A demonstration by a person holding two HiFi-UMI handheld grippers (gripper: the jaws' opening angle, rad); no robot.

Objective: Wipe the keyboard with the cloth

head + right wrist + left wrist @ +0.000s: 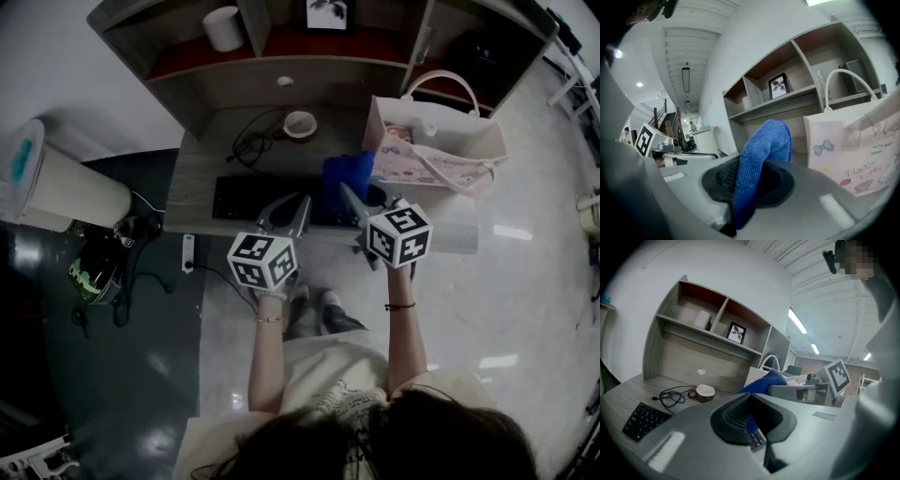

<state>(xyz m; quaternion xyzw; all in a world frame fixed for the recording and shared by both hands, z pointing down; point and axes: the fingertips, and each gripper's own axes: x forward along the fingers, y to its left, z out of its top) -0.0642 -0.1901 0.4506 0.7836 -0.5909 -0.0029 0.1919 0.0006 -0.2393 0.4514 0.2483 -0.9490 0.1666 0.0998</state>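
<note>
Grey wood forms the surface (195, 178), which is backed by a shelf unit (281, 80). At the left, a black keyboard (244, 197) is laid along the front edge, with a coiled cable (251, 141) and a brown cup (300, 124) set behind it. The left gripper (298, 204) is held over the keyboard's right part; its jaws are slightly parted and nothing is gripped between them. Just to its right, the blue cloth (345, 173) is clamped between the jaws of the right gripper (352, 197) and is folded over above them, at the keyboard's right end; contact with the keys cannot be determined. At the far right, a pale tote bag (441, 155) with printed sides is stood on the surface.
</note>
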